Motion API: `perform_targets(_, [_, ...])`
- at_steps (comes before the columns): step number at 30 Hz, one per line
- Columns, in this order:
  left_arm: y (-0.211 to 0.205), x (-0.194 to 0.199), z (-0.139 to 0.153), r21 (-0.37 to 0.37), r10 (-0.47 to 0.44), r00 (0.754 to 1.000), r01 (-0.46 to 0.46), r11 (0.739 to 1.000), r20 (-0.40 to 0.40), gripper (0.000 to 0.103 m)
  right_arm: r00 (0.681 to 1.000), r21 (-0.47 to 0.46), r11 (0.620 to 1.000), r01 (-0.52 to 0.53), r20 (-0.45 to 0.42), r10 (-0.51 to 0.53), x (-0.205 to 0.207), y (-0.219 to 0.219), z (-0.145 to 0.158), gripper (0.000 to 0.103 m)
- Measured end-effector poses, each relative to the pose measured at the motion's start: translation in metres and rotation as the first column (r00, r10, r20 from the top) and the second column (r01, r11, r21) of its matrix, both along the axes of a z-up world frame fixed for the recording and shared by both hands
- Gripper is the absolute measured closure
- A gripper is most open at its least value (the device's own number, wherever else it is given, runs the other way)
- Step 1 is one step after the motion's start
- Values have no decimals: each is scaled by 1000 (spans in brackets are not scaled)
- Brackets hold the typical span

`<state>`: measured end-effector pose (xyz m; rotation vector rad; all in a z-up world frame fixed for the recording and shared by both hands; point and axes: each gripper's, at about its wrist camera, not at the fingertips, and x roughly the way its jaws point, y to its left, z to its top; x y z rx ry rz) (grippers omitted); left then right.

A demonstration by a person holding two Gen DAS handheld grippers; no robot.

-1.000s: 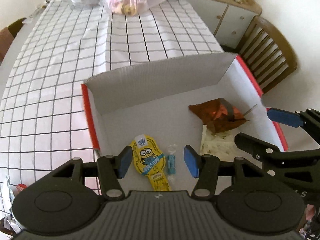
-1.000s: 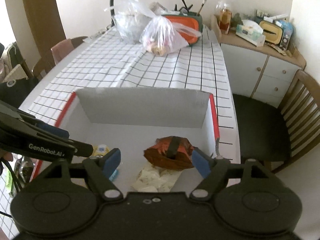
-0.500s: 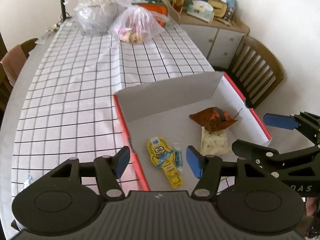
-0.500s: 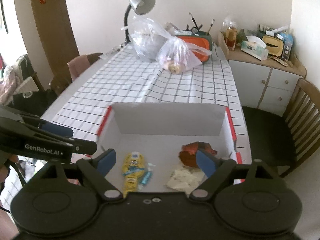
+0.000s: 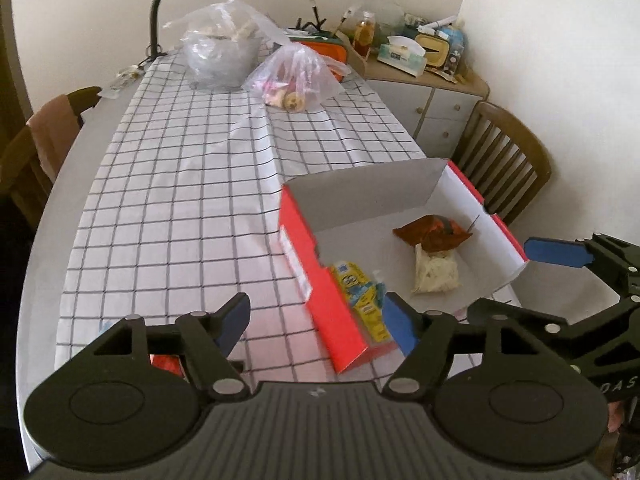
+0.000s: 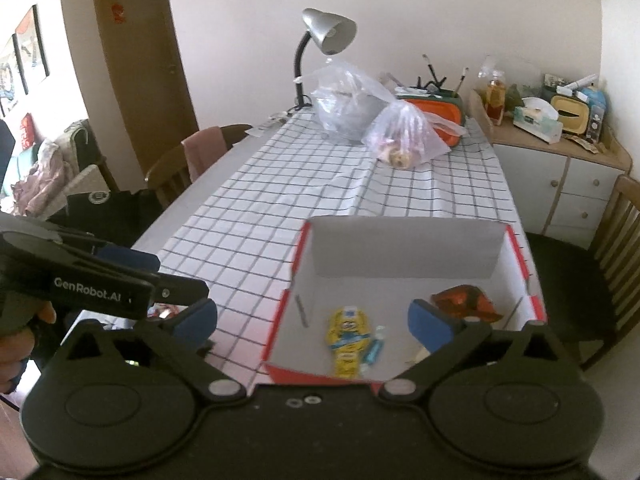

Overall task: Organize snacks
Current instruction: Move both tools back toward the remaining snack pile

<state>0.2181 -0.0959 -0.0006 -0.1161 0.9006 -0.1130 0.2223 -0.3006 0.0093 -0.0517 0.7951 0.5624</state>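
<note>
While both claws hang above the near edge of the bench, four snacks are seen lying on the floor of the red-sided box [image 5: 340, 320]: a yellow cartoon packet [image 6: 347, 332], a small blue-wrapped candy [image 6: 376, 346] just beside it, a crumpled brown wrapper [image 5: 434, 233] towards the far right corner, and a pale packet [image 5: 436, 272] touching that wrapper's near side. Nothing is gripped. The left claw [image 5: 316, 320] is caught with its jaws opening, nothing between them, the box's red wall seen below. The right claw [image 6: 314, 316] is opening too, jaws spread wide and empty. Beyond the box, the checked cloth [image 5: 180, 184] is spread over the bench, with two clear plastic bags [image 6: 404, 136] and a desk lamp [image 6: 326, 34] at the far end.
</note>
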Motion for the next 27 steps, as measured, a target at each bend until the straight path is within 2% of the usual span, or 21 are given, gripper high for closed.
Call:
perform_targets(7, [40,-37,-2,5,38,999,-38,999,32,30,999,-1,999,-39,-20,39,-19,30,-13,1])
perform_targets(13, [81,-67,-11,5,94,995,-94,996,20,29,993,-12,995,-102,-56,101,-38,60,-31,1])
perform_targets(19, [127,-88,-33,-2,183,982,-184,983,-37,29,981,-3,992,-123,-149,121,-52,84,-61,1])
perform_targets(27, [169,-108,-63,10,279,956,-279,960,-94,29,972,-24,997,-78,-225,71,-53,99,-91,6])
